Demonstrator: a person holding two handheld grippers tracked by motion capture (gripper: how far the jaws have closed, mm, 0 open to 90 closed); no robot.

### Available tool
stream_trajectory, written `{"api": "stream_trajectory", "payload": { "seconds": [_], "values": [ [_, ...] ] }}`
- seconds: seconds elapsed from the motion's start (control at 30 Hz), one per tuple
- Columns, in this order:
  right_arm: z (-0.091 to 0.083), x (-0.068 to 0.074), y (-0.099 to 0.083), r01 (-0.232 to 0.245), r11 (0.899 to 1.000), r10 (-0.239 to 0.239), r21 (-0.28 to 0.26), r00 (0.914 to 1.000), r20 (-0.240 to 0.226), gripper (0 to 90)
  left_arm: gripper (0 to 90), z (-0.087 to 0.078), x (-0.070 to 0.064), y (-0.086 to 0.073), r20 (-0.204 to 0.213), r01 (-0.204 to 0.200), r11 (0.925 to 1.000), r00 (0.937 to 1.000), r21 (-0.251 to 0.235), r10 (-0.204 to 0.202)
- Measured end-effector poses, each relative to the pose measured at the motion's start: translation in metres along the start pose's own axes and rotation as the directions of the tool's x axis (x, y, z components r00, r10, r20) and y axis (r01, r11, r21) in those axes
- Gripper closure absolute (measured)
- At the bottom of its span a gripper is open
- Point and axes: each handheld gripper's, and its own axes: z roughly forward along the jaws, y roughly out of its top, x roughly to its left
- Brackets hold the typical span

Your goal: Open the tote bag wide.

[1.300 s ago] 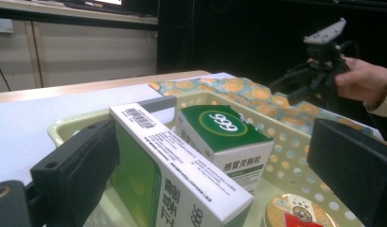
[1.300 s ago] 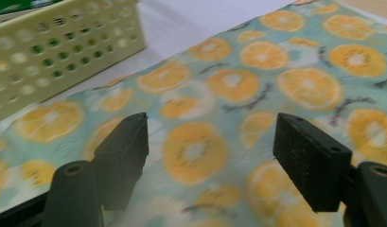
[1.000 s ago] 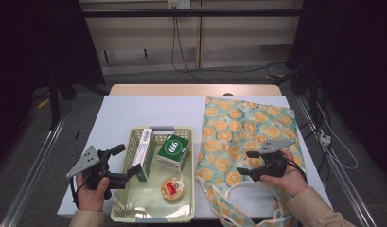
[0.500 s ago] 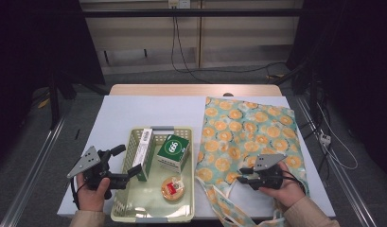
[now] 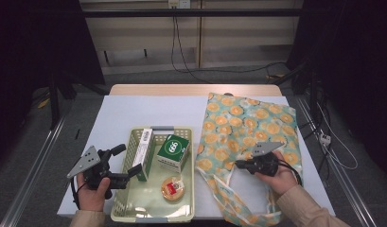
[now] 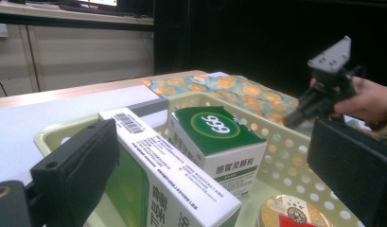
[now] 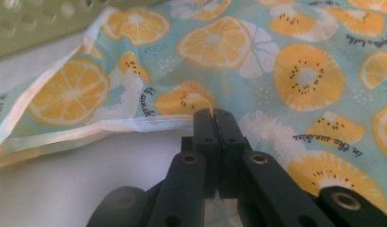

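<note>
Fabric bag [image 5: 248, 137], orange-slice print, lies flat on the right half of the tabletop [image 5: 129, 113], its open mouth and white handles toward the near edge. Right tool [image 5: 239, 165] sits over the bag's near-left part, just beside the mouth hem. In the right gripper view the right tool's jaws are pressed together, tips meeting at the folded hem of the bag [image 7: 257, 61]; a small pucker of cloth rises at the tips, so the hem appears pinched between them, though how much cloth is caught cannot be told.

Left tool [image 5: 132, 171] is at the near-left side of the tabletop, pointing right into the pale green basket [image 5: 120, 208]. Jaws stand wide apart, holding nothing; in the left gripper view they flank the tall white-and-green box [image 6: 167, 175], not touching it.

Basket contents: tall white-and-green box along the left wall; green-topped square box [image 5: 173, 150] just right of it, toward the far end; small round tin [image 5: 171, 188] nearer, with a red label.
</note>
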Motion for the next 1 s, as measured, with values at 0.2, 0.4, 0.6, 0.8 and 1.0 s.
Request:
{"api": "stream_trajectory", "payload": {
  "seconds": [0.2,0.4,0.6,0.8,1.0],
  "values": [
    [0.014,-0.025,0.021,-0.003,1.0,0.002,0.009,0.9987,0.052,90.0,3.0,0.0,0.001,0.0,0.0,-0.002,1.0,1.0,-0.002,0.002],
    [0.027,-0.055,0.035,-0.082,0.996,0.086,-0.036,0.9913,0.1,90.0,3.0,-0.001,0.002,0.0,-0.003,0.002,1.0,1.0,-0.006,-0.002],
    [0.041,-0.064,0.042,-0.069,0.998,0.067,0.008,0.9875,0.143,90.0,3.0,-0.002,0.002,0.0,-0.006,0.0,1.0,1.0,-0.002,0.0],
    [0.041,-0.073,0.04,-0.093,0.996,0.091,0.004,0.9784,0.186,90.0,3.0,-0.001,0.002,0.0,-0.002,-0.005,1.0,1.0,0.001,0.005],
    [0.042,-0.074,0.038,-0.123,0.992,0.125,-0.019,0.9783,0.166,89.4,3.0,-0.002,0.003,0.001,-0.005,-0.005,1.0,1.0,0.0,0.005]
  ]
}}
